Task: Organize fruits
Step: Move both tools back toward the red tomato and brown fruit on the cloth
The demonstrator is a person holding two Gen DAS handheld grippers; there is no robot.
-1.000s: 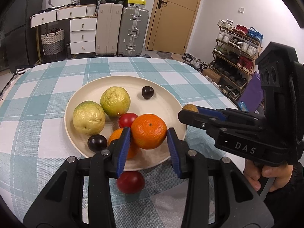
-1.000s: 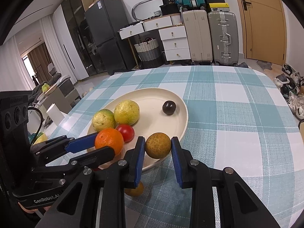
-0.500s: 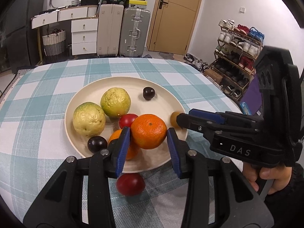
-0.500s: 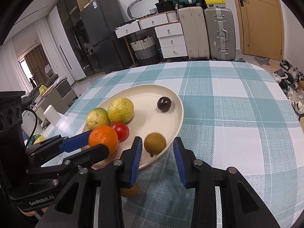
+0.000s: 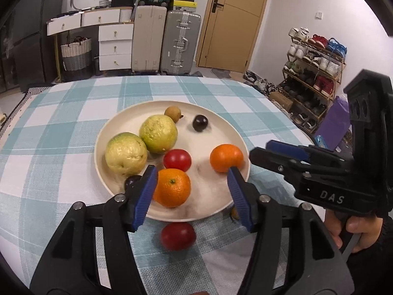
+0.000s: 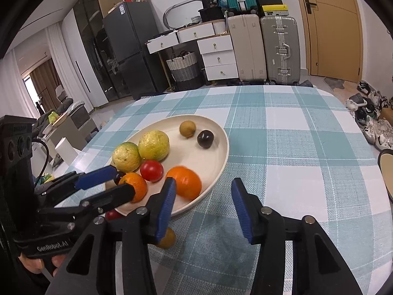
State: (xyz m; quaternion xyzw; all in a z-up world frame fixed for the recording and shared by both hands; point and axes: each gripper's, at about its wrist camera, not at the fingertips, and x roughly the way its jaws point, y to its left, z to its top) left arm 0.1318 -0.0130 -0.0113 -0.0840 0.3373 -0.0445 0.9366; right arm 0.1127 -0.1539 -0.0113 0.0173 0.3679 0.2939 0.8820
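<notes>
A cream plate holds two green guavas, a tomato, two dark plums, a small brown fruit at its far side and two oranges. My left gripper hangs over the plate's near rim, jaws opening. The near orange lies loose between them; the other orange sits further right, blurred. My right gripper hangs beside the plate's right rim, jaws opening with nothing between them.
A red fruit and a small brownish fruit lie on the checked tablecloth just in front of the plate. Another dish's rim shows at the table's right edge. Suitcases, drawers and a shoe rack stand behind.
Both grippers have opened. The left let go of its orange, which rolled right on the plate. The right let go of the brown fruit, which rolled to the plate's far side.
</notes>
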